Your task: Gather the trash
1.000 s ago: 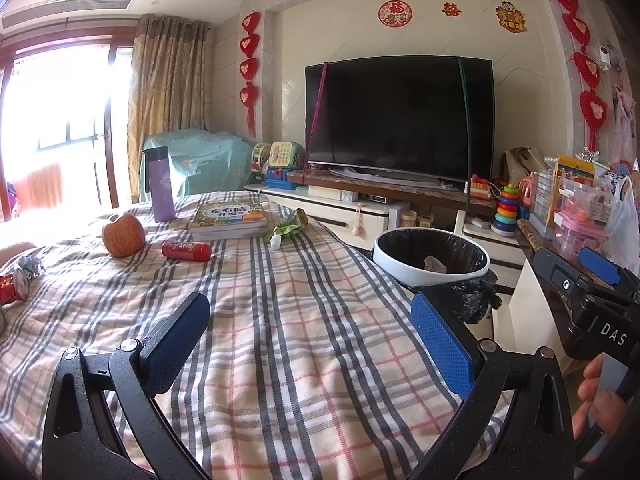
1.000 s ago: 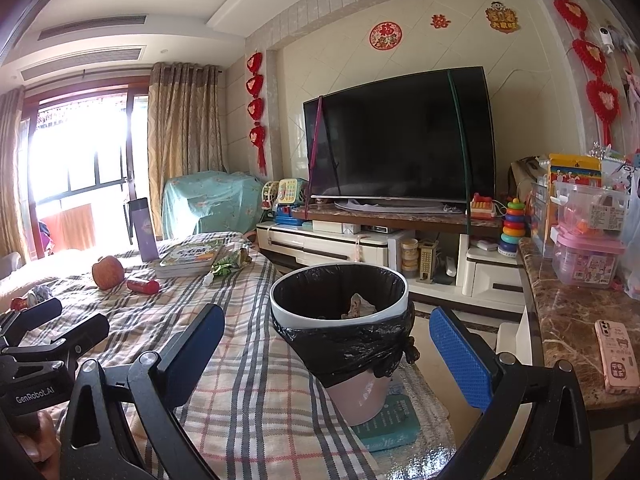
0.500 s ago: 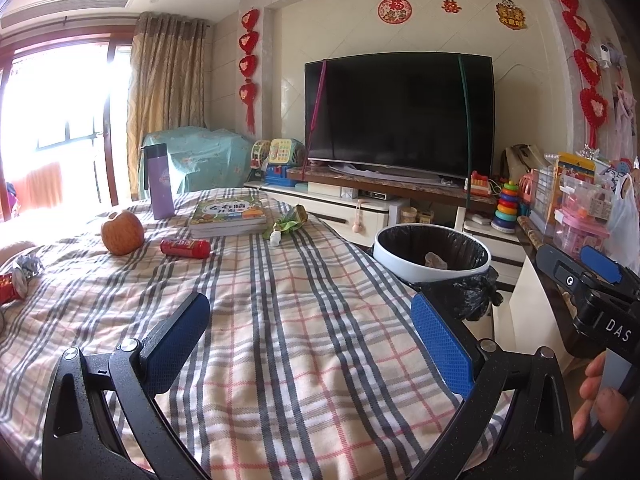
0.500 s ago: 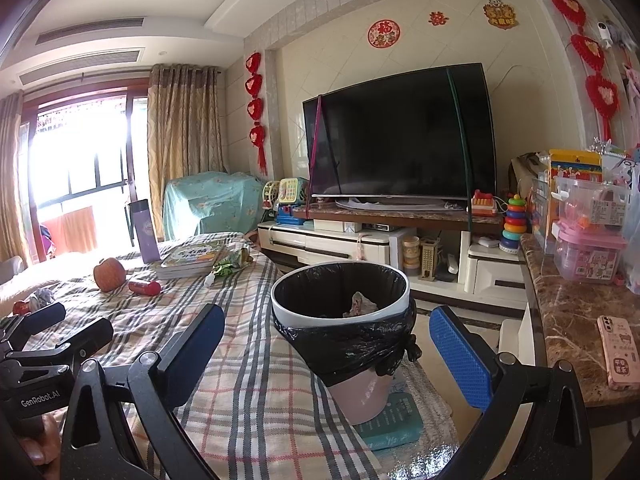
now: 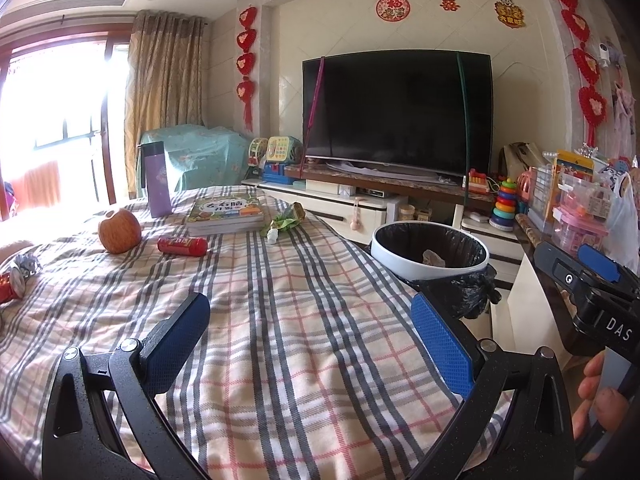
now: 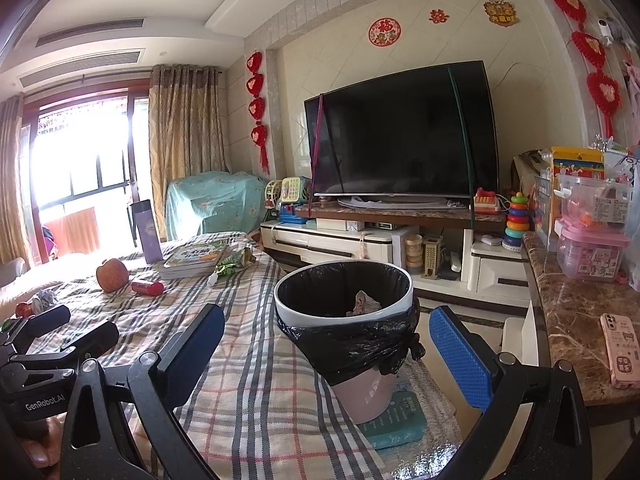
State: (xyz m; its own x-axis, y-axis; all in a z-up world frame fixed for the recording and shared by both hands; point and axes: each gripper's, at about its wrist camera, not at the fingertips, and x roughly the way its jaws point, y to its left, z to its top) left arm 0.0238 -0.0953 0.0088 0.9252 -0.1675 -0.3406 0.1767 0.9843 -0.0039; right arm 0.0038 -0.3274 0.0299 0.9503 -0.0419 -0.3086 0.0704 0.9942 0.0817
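Observation:
A bin with a black liner [image 6: 344, 312] [image 5: 430, 254] stands on the floor beside the checked tablecloth [image 5: 280, 320], with a crumpled scrap inside. On the cloth lie a green wrapper [image 5: 286, 220] [image 6: 236, 262], a red packet [image 5: 182, 245] [image 6: 148, 288], and foil scraps [image 5: 22, 268] at the left edge. My left gripper [image 5: 310, 328] hovers open over the near cloth, nothing between its fingers. My right gripper [image 6: 326, 340] is open too, in front of the bin, empty.
An apple [image 5: 119, 231], a stack of books [image 5: 226, 214] and a purple flask [image 5: 157, 180] sit at the table's far end. A marble counter [image 6: 568, 320] with a phone [image 6: 622, 350] and toy boxes runs along the right. A TV [image 5: 396, 114] stands behind.
Both views have shifted only slightly; the bin sits a little lower in the right wrist view. Both grippers stay open and empty.

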